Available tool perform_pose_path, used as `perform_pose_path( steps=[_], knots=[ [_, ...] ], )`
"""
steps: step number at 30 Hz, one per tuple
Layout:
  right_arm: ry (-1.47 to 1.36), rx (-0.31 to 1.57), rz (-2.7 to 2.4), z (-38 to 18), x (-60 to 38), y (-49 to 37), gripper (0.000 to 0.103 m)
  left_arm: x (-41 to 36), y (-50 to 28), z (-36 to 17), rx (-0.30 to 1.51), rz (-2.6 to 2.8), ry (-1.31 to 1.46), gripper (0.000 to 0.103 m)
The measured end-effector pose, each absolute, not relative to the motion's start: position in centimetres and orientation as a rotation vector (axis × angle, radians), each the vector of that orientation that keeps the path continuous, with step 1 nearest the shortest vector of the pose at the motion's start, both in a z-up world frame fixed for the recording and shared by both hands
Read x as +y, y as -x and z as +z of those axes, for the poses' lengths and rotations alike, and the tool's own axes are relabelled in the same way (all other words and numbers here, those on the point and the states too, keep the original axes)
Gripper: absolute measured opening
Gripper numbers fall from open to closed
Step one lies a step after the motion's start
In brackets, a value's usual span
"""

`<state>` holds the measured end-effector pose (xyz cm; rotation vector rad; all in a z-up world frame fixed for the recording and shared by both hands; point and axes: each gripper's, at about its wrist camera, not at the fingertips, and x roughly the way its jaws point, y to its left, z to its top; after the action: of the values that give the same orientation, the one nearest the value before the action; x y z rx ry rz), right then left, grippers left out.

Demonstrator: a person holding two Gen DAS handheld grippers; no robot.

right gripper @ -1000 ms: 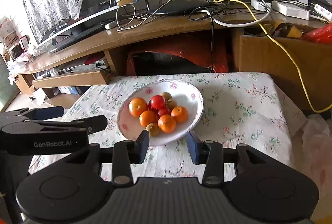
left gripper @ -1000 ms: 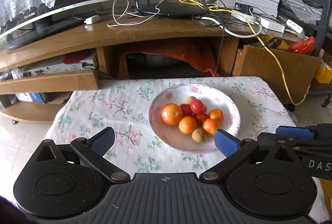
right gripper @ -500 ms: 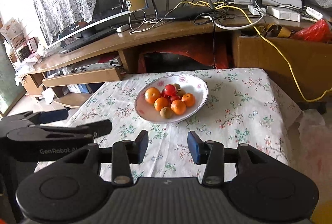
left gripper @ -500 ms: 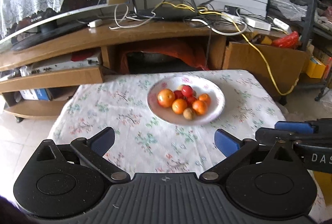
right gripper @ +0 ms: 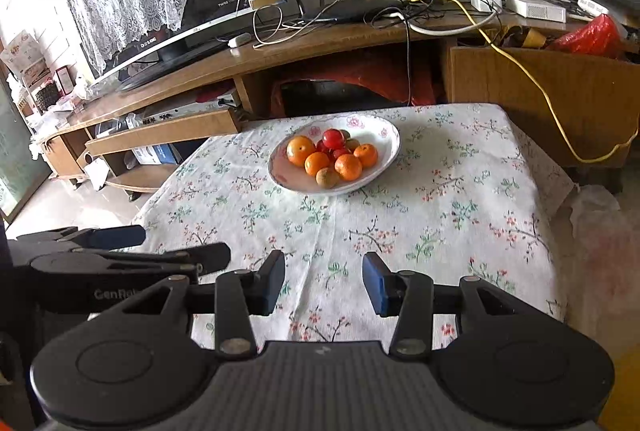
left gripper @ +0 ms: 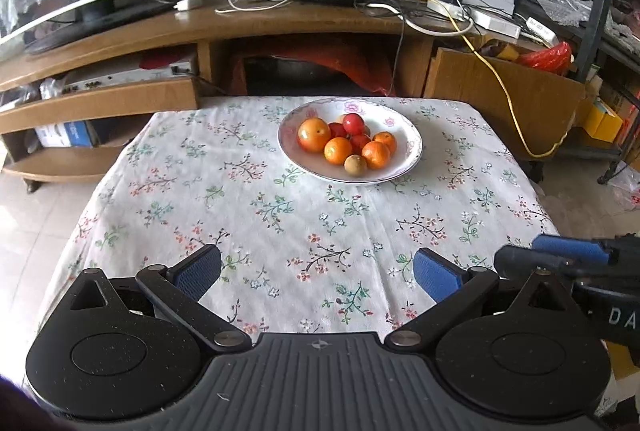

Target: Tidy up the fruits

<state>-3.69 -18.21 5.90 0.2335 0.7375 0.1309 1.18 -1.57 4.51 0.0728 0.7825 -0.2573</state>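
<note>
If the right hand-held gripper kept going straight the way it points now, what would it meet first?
Probably the bare white floral tablecloth just ahead of the open right hand-held gripper, short of the white floral bowl; depth is unclear.

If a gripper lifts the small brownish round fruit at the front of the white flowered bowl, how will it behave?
The small brownish round fruit looks light and would probably roll if released. It touches an orange fruit, which may shift. The white flowered bowl should stop strays.

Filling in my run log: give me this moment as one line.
fruit: all in bowl | left gripper: open, empty | right gripper: open, empty | both short of bowl
</note>
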Motion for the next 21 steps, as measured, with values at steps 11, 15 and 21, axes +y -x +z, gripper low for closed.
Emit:
perform_pose_path(
  steps=[11,15,21],
  knots=[
    [-0.236,0.755,0.118,5.5,-18.1,4.5,0.045,-1.3,-0.4,4.7,0.78,-0.267,-0.042,0.103],
    [-0.236,0.757,0.119,5.4,-18.0,4.6,0.046,-1.4,0.0,4.3,0.807,-0.275,-0.052,0.103],
    [-0.233,0.773,0.12,5.1,-17.8,4.9,0.047,-1.2,0.3,3.7,0.83,-0.274,-0.047,0.103]
  ],
)
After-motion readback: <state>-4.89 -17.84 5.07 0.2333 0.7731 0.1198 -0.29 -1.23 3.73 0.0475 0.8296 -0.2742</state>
